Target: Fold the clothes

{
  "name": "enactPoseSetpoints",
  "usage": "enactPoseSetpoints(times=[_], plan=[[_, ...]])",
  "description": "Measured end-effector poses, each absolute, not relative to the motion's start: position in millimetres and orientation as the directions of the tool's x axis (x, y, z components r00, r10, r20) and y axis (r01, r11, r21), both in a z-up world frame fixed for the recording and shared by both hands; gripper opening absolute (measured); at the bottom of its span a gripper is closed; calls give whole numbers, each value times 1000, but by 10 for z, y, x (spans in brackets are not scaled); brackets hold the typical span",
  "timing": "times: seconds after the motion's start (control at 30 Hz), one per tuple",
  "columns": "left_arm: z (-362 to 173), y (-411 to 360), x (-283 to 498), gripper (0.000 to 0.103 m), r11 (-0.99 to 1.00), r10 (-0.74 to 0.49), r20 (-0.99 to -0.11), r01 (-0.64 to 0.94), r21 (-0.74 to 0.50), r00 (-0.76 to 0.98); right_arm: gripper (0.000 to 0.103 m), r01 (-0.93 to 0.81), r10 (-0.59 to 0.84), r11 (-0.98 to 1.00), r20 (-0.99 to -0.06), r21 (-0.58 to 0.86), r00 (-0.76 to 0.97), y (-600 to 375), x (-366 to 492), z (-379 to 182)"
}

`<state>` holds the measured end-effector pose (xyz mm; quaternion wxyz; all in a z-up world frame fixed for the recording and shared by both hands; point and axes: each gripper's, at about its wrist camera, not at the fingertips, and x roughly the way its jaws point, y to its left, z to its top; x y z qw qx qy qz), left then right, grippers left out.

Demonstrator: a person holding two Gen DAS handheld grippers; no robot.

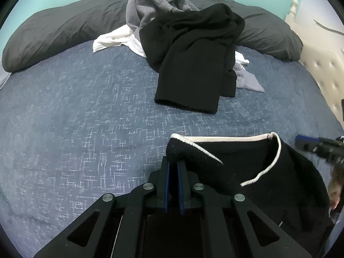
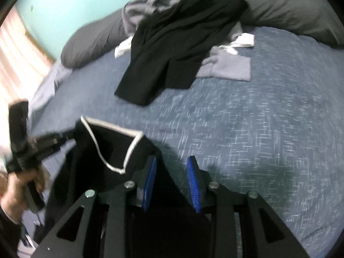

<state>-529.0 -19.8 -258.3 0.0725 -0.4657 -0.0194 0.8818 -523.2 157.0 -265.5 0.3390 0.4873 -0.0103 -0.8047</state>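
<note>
- Left wrist view: the left gripper [image 1: 173, 161] is clamped on the shoulder edge of a black sweater [image 1: 268, 172] with a white-trimmed neckline [image 1: 273, 161], which lies on the blue bedspread [image 1: 75, 118]. A pile of clothes [image 1: 189, 49] sits farther back, against grey pillows [image 1: 53, 28].
- Right wrist view: blurred. The right gripper [image 2: 172, 161] has its blue pads [image 2: 150, 178] apart, seemingly clear of the sweater's other shoulder, just beside it. A hand [image 2: 15, 189] holds the left gripper at the far shoulder.
</note>
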Motion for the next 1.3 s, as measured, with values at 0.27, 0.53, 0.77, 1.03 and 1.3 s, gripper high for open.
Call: enactPoseSetpoints(times=[0.27, 0.53, 0.77, 1.03, 1.3], plan=[[-2582, -201, -5250, 7, -989, 146, -819, -108, -103, -554, 31, 601, -537, -735, -811, 313, -234, 1463, -5094, -2672], [-2578, -222, -5267, 7, -989, 144, -811, -108, -100, -568, 3, 604, -496, -762, -811, 234, -311, 1499, -5092, -2720], [-2504, -228, -5494, 7, -989, 149, -803, -93, -116, -577, 2, 545, -437, -824, -789, 158, -432, 1535, -5309, -2494], [-2516, -281, -5791, 7, -989, 150, -814, -78, -128, -562, 2, 504, -391, -856, -783, 115, -484, 1414, -5624, -2356], [-2781, -394, -5779, 10, -982, 188, -841, -67, -179, -508, 3, 482, -361, -864, -847, 147, -391, 1277, -5706, -2719]])
